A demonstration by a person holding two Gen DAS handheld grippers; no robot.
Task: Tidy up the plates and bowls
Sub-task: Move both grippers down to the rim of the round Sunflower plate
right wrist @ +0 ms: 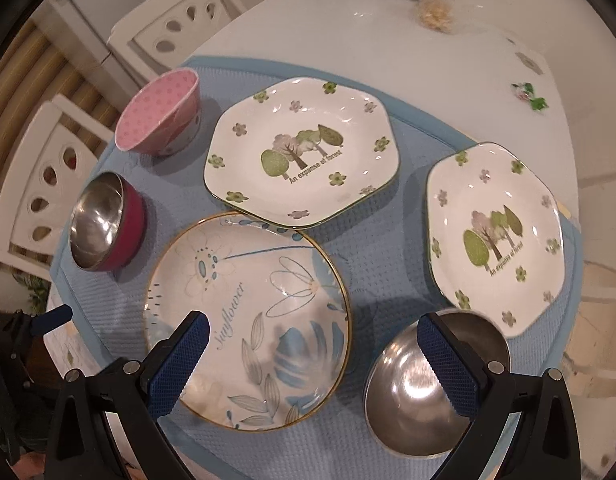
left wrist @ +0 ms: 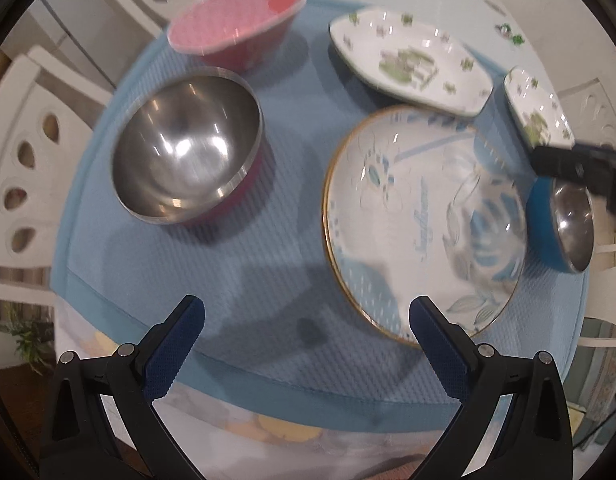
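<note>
both hand-held grippers, our left (left wrist: 308,344) and right (right wrist: 314,360), hang open and empty above the mat (right wrist: 388,240), where we judge the round plate (right wrist: 247,320) and steel bowl (right wrist: 408,392) await sorting.

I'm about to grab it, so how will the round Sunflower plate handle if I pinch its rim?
The Sunflower plate looks glazed, so probably slippery. It seems ceramic, likely rigid and chippable. Its edge overlaps the forest plate, so lifting may clink.

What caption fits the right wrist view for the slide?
Open right tool above blue mat holding three plates and three bowls.
</note>
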